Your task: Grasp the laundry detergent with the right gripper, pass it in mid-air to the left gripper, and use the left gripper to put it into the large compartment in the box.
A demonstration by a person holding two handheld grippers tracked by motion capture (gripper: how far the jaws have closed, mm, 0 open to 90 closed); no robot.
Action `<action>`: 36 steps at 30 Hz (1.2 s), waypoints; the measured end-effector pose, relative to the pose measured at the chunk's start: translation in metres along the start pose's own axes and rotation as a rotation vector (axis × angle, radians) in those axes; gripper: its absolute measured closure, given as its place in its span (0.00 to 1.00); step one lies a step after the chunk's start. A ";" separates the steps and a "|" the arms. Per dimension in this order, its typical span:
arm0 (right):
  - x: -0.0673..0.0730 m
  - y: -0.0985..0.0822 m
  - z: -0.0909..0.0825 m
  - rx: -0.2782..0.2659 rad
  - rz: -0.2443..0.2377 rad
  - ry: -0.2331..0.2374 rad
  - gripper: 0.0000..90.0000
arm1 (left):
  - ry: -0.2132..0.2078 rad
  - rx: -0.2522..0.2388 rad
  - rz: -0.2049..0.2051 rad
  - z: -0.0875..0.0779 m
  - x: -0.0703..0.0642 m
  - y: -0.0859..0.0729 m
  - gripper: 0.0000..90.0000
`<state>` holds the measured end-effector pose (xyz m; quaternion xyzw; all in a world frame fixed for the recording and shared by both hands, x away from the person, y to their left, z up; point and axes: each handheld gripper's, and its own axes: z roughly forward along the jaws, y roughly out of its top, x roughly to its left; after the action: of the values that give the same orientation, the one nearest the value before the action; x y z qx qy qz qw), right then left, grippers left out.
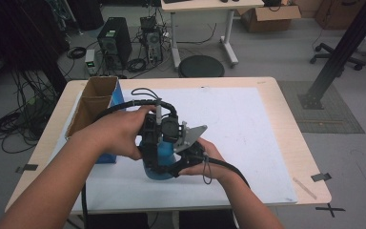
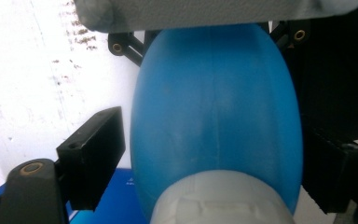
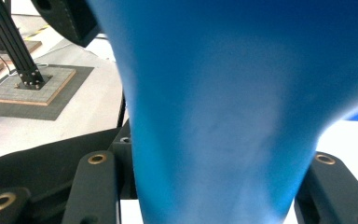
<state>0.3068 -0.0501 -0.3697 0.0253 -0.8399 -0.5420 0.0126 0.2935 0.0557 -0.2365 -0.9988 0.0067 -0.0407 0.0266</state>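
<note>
wooden table (image 1: 286,119) — white sheet (image 1: 238,129), cardboard box (image 1: 94,102)

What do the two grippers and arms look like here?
Both grippers are black: the left gripper and right gripper have blocky jaws on linkages with brass-coloured pivot bushings. The right one carries a grey three-cornered plate. A thick black cable trails from each. Forearms are bare, no sleeves or gloves.

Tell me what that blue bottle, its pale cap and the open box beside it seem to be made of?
The blue bottle looks like moulded plastic: smooth, matte, with a faint seam down its middle. Its pale grey cap seems plastic too, with ridged moulded edges. The open box looks like plain brown cardboard inside, with a blue printed outer face. The white mat under them could be paper or foam board; I cannot tell which.
</note>
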 end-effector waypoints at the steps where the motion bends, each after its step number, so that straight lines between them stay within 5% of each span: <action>1: 0.000 0.000 0.000 -0.001 0.001 0.000 0.50 | -0.001 0.002 0.000 0.000 0.000 0.000 0.21; 24: 0.000 0.002 0.002 -0.007 -0.003 -0.005 0.51 | 0.007 0.000 -0.002 0.000 0.000 -0.001 0.33; 26: 0.000 0.002 0.002 -0.009 -0.001 -0.007 0.51 | -0.013 -0.003 0.000 0.000 0.000 -0.001 0.42; 36: 0.000 0.003 0.002 -0.008 0.004 -0.007 0.51 | -0.018 -0.010 -0.006 -0.001 0.002 -0.002 0.43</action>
<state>0.3068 -0.0471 -0.3680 0.0215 -0.8377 -0.5455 0.0111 0.2951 0.0577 -0.2353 -0.9992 0.0034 -0.0319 0.0218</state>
